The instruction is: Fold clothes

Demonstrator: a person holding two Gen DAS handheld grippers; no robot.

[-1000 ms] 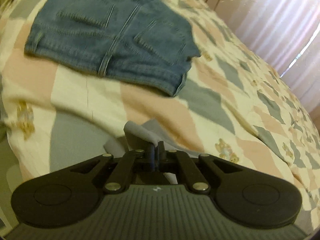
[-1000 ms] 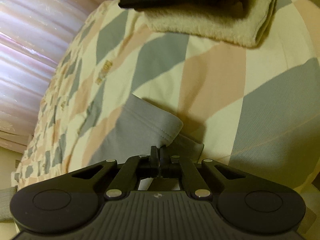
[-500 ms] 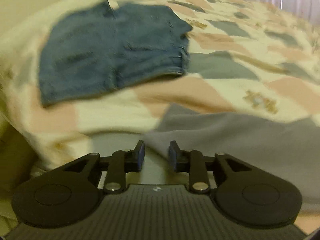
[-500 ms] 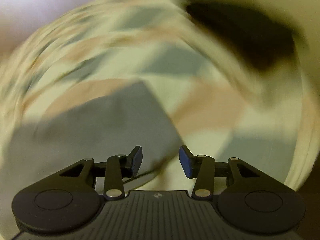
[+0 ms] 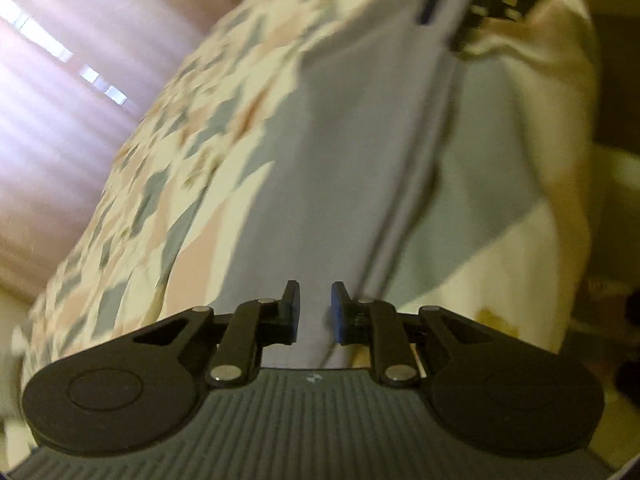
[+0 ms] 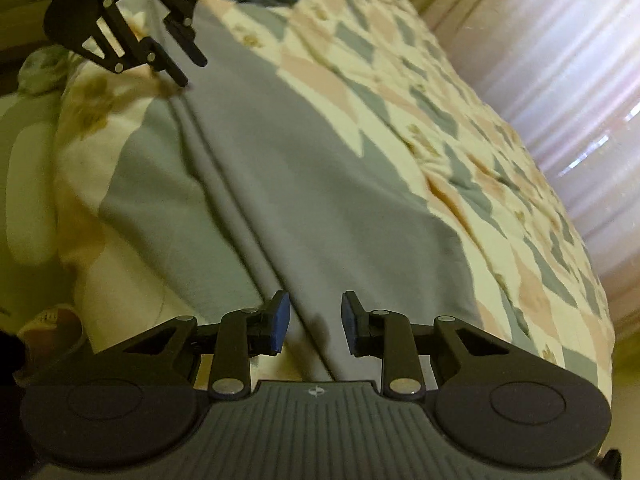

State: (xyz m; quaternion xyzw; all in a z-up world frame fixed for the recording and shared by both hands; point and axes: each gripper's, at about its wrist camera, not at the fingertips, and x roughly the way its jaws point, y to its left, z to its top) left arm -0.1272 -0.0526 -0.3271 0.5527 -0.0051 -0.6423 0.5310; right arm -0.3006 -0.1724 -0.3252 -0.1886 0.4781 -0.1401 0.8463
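Now both tools agape — left tool (image 5: pixel 315 307) and right tool (image 6: pixel 312 322) — over the grey garment (image 6: pixel 320 184) on the patchwork quilt (image 6: pixel 460 120)

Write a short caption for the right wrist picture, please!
Open right gripper over a grey garment on the patchwork quilt, open left gripper at its far end.

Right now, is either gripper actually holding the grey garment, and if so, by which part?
Nothing is held. The left gripper and right gripper both stand open at opposite ends of the grey garment, which lies flat on the quilt.
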